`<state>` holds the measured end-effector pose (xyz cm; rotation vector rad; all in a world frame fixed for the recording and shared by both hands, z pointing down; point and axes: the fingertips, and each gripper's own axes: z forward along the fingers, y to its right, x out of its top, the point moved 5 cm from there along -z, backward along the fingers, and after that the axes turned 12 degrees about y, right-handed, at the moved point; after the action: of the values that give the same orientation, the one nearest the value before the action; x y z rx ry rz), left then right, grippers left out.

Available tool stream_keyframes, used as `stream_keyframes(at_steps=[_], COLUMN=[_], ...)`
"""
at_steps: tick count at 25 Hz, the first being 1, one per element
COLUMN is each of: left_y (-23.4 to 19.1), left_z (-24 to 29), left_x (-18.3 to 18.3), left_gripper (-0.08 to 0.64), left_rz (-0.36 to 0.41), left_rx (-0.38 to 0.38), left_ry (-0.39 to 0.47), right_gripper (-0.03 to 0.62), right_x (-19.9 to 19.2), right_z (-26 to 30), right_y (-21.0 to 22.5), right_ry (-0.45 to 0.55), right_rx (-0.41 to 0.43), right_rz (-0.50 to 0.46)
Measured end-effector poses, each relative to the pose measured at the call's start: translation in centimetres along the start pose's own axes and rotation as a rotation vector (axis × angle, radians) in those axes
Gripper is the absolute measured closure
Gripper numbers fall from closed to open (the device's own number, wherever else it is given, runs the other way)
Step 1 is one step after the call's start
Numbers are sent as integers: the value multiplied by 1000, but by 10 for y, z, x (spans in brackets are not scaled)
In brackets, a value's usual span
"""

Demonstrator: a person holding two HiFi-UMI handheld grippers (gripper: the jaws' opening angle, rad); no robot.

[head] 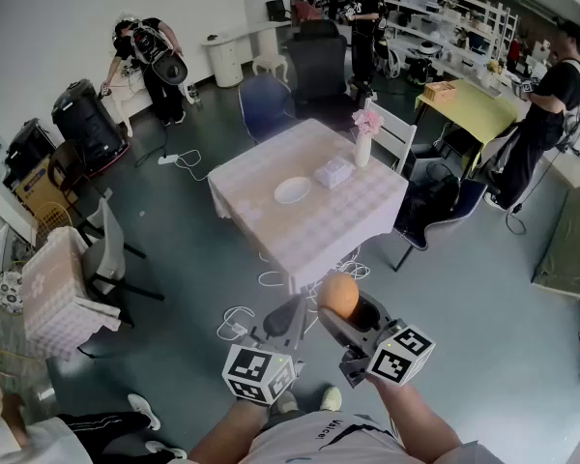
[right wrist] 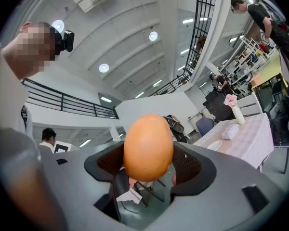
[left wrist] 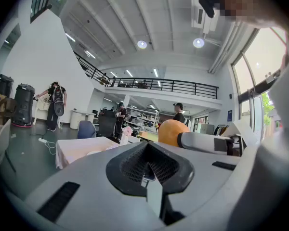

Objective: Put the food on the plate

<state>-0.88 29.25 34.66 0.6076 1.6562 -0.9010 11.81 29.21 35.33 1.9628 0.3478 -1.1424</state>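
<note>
An orange, egg-shaped food item (right wrist: 148,147) sits between the dark pads of my right gripper (right wrist: 149,170), which is shut on it. In the head view the same food (head: 338,296) is held level in front of the person, well short of the table. The white plate (head: 292,190) lies empty near the middle of the pink-checked table (head: 319,230). My left gripper (head: 288,319) is just left of the right one, its jaws together with nothing between them (left wrist: 147,170). From the left gripper view the food (left wrist: 170,131) shows to the right and the plate (left wrist: 93,152) far ahead.
A tissue box (head: 333,172) and a vase of pink flowers (head: 365,135) stand on the table beyond the plate. Chairs (head: 391,135) surround it and cables (head: 234,322) trail on the floor in front. Several people stand at the back and right. A second covered table (head: 63,293) stands to the left.
</note>
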Motion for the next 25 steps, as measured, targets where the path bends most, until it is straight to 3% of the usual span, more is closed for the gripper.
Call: stream_keyframes(at_steps=[6, 16, 25], left_y=[5, 5, -15], left_z=[3, 18, 48], left_x=[1, 0, 2], left_gripper=[554, 554, 554], left_rz=[8, 33, 35], left_rx=[7, 57, 73], left_ry=[3, 25, 27], right_gripper=[269, 268, 268], right_x=[5, 20, 23], right_z=[-3, -10, 20], right_y=[4, 29, 53], right_ry=[-6, 22, 5], right_rx=[11, 33, 41], right_rz=[-6, 62, 79])
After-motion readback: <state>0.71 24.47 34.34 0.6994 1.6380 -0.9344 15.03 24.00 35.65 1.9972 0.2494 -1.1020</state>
